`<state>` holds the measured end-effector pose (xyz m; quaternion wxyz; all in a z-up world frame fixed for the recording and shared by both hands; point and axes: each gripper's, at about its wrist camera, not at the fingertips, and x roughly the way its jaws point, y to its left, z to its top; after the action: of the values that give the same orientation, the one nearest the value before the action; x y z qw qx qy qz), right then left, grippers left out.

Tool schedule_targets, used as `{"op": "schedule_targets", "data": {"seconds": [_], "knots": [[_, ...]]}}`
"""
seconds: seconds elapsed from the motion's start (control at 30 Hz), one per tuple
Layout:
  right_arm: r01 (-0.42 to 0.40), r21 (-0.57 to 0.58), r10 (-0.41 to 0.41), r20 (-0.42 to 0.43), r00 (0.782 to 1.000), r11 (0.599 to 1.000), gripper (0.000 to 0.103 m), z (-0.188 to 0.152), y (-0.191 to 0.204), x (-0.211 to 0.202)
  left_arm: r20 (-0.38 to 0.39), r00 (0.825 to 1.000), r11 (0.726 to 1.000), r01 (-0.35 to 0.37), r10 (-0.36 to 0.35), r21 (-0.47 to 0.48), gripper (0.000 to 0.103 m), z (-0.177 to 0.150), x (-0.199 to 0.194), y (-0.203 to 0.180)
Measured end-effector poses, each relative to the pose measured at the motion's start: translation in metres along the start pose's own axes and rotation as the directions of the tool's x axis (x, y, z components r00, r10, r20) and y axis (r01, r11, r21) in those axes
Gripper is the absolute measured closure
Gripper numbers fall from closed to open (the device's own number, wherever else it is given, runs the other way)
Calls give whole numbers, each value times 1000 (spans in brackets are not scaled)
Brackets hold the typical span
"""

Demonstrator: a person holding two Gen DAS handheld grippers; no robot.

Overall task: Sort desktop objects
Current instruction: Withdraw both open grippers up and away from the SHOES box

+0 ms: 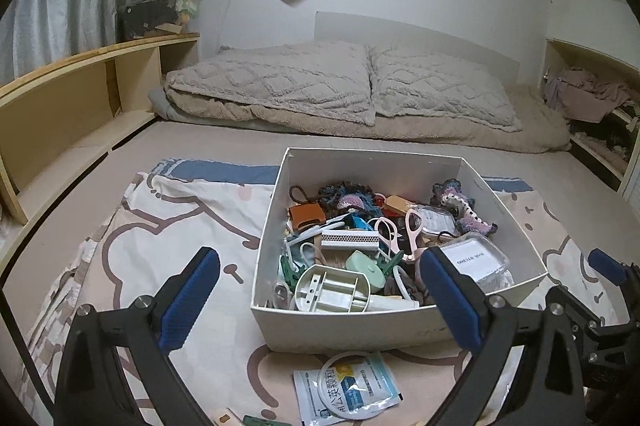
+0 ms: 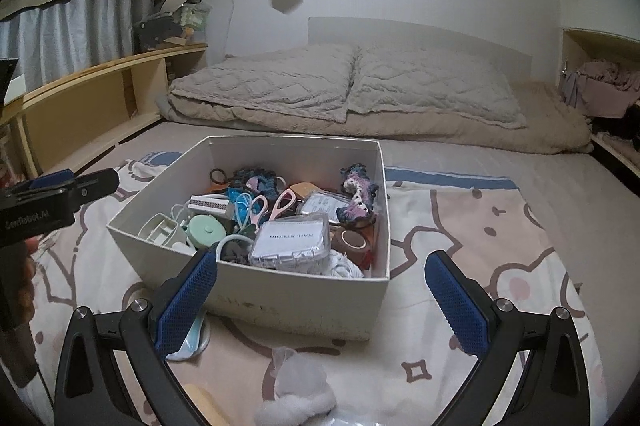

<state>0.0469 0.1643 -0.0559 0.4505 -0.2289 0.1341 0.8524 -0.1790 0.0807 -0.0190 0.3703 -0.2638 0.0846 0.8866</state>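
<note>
A white cardboard box [image 1: 344, 330] stands on a patterned cloth on the bed, filled with small items: a clear case labelled NAIL STUDIO [image 1: 476, 262], pink scissors [image 1: 412, 230], a matchbox [image 1: 350, 240], a mint round case [image 1: 366, 270], crochet pieces [image 1: 464, 210]. My left gripper [image 1: 320, 302] is open and empty, in front of the box's near wall. My right gripper [image 2: 322, 296] is open and empty, near the box [image 2: 296, 298] at its front right corner. A blue-and-white sachet [image 1: 348, 390] with a clear round lid on it lies in front of the box.
A white cotton-like wad [image 2: 298, 392] lies on the cloth [image 2: 480, 226] near the right gripper. Folded beige quilts [image 1: 340, 94] lie at the far end of the bed. Wooden shelves [image 1: 72, 98] run along the left, and a cluttered shelf [image 1: 592, 102] stands at the right.
</note>
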Motion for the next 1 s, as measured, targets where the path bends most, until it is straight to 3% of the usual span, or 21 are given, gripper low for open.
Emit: {"op": "schedule_targets", "data": {"seconds": [0.47,1.0], "knots": [[-17,24,17,18,1000,1000,0,-16,-7,-25,29,1000,999,9,-10,36,2,-8,-23,12],[-3,44,4,-27,1000,999,0,-35,-23,-22,17,999,998,42,-43,45,2,-22,-40,20]]}}
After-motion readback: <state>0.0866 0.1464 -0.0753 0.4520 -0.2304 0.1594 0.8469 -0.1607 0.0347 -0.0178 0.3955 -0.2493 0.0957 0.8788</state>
